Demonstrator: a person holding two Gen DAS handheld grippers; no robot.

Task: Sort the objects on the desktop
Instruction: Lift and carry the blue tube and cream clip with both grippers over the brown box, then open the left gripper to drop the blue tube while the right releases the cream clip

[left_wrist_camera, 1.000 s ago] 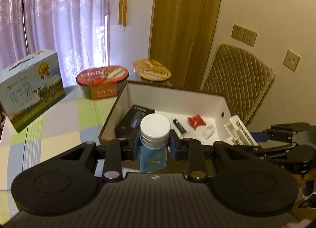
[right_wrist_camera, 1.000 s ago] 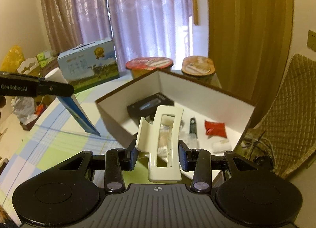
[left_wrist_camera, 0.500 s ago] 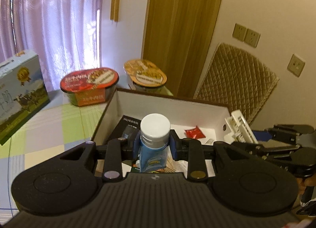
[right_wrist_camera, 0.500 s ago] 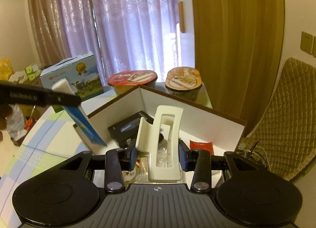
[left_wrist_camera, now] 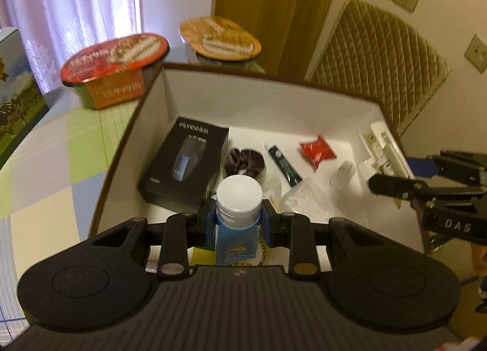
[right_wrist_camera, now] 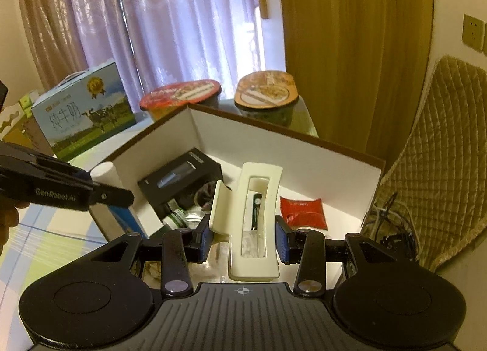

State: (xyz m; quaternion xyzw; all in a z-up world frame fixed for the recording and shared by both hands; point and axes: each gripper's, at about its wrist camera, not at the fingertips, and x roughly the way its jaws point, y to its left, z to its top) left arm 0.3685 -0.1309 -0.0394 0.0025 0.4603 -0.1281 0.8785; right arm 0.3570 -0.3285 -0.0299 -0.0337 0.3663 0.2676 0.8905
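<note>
Both hand-held tools hang over the open white-walled cardboard box with the brown rim (left_wrist_camera: 268, 78), each loaded. The left gripper (left_wrist_camera: 239, 223) is pinched onto a small blue squeeze tube with a white screw cap (left_wrist_camera: 238, 198), its blue pads set on the neck just under the cap; the tube points cap-up, above the near edge of the box, close beside the black shaver carton (left_wrist_camera: 185, 162). Judged: a light tube with a soft body that would dent or squirt if squeezed lower down, so the stiff collar below the cap is the sound place to hold. The glossy label looks slippery. The right gripper (right_wrist_camera: 242, 238) has its jaws set against the flanks of a cream-coloured plastic claw hair clip (right_wrist_camera: 254, 220), though a sliver of gap may show on the left side, so the hold looks loose. The clip stands on end over the near right of the box floor, above the red foil sachet (right_wrist_camera: 303, 211) and the dark green slim tube (left_wrist_camera: 283, 162). Judged: rigid, light, hollow-framed and smooth; the long flat sides are the grip, since the sprung hinge end could pop open and the teeth may snag. A dark hair scrunchie (left_wrist_camera: 243, 162) and clear wrappers lie between. Bare floor shows toward the far right corner. A short drop should harm neither piece.
</note>
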